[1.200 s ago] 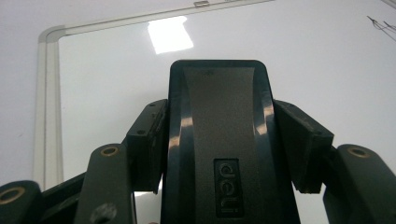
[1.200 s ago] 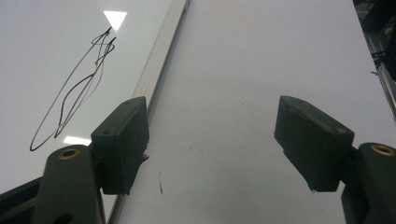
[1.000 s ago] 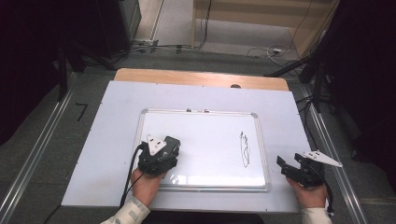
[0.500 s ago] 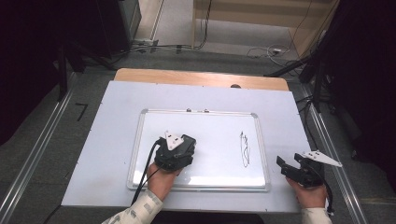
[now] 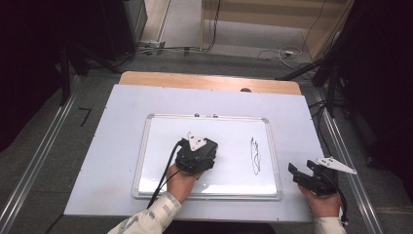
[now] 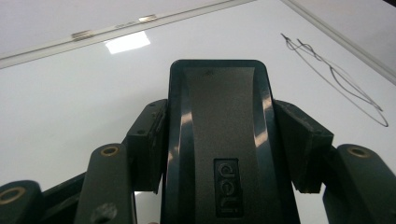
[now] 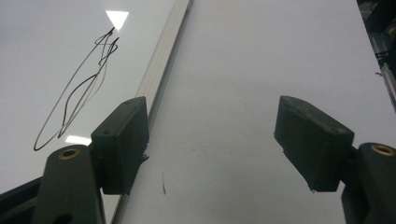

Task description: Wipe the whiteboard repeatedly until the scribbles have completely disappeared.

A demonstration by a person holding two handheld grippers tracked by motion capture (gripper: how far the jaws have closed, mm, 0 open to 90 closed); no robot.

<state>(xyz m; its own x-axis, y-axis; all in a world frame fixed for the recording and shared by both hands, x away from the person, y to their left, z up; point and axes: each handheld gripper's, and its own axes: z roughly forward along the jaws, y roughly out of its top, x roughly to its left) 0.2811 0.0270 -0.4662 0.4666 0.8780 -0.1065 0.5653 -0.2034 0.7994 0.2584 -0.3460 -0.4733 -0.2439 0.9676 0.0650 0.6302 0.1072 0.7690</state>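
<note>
Left gripper (image 6: 224, 140) clamps eraser (image 6: 219, 140) over whiteboard (image 5: 160, 146); scribble (image 5: 254, 156) not yet wiped; right gripper (image 7: 210, 144) idle, jaws wide.

Left gripper (image 5: 197, 157) jaws clamped tight; right gripper (image 5: 308, 176) jaws spread wide.

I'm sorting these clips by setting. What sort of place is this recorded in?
Probably a lab or recording workspace, not a home. A whiteboard lies flat on a white table, loose cables trail over the floor behind it, and metal rails run beside the table.
</note>
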